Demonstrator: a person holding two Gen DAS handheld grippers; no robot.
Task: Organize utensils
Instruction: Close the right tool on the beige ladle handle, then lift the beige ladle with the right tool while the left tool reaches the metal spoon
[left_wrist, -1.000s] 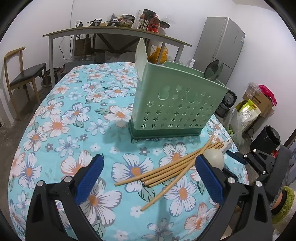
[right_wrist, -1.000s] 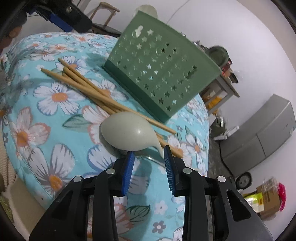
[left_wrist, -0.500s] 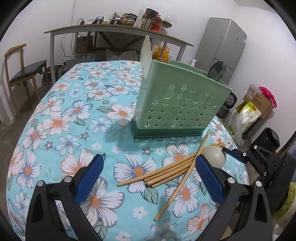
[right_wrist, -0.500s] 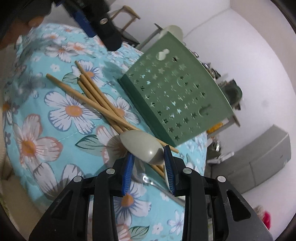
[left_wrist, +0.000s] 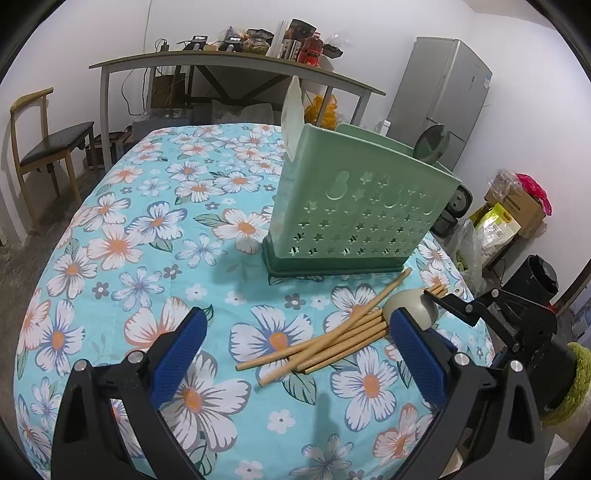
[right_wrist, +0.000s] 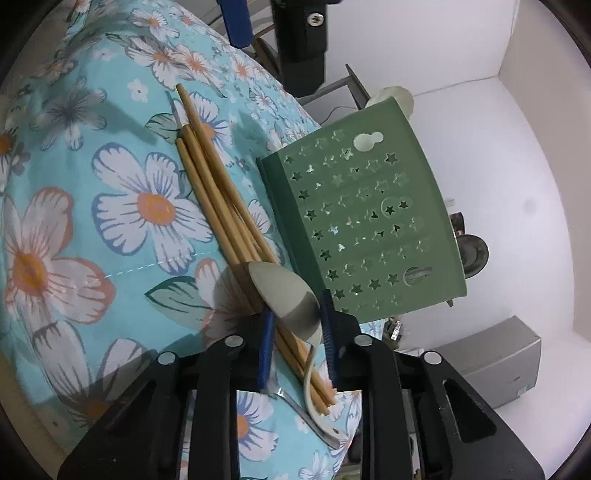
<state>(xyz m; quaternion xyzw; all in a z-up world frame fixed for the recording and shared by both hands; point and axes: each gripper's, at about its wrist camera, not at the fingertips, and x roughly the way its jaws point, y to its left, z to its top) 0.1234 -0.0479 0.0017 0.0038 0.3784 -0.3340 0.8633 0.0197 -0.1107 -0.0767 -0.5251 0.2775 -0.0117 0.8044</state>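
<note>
A pale grey-green spoon (right_wrist: 284, 291) lies on several bamboo chopsticks (right_wrist: 218, 206) beside the green perforated utensil caddy (right_wrist: 362, 221). My right gripper (right_wrist: 297, 325) is closing; its blue pads sit against both sides of the spoon's bowl, with chopstick ends under them. In the left wrist view the spoon (left_wrist: 410, 306) rests at the right end of the chopsticks (left_wrist: 332, 343), with the right gripper (left_wrist: 454, 306) behind it. My left gripper (left_wrist: 295, 332) hovers open over the tablecloth, holding nothing. The caddy (left_wrist: 354, 221) stands upright behind.
The floral tablecloth (left_wrist: 129, 240) covers the table. A pale utensil (left_wrist: 293, 114) and a dark ladle (left_wrist: 430, 142) stick out of the caddy. A grey metal handle (right_wrist: 295, 406) lies under the spoon near the table edge. A chair (left_wrist: 48, 147), shelf table and fridge (left_wrist: 439, 99) stand beyond.
My right gripper rolled and moved in over the spoon, and its jaws narrowed onto the bowl. The chopsticks were pushed closer together. The left gripper stayed put.
</note>
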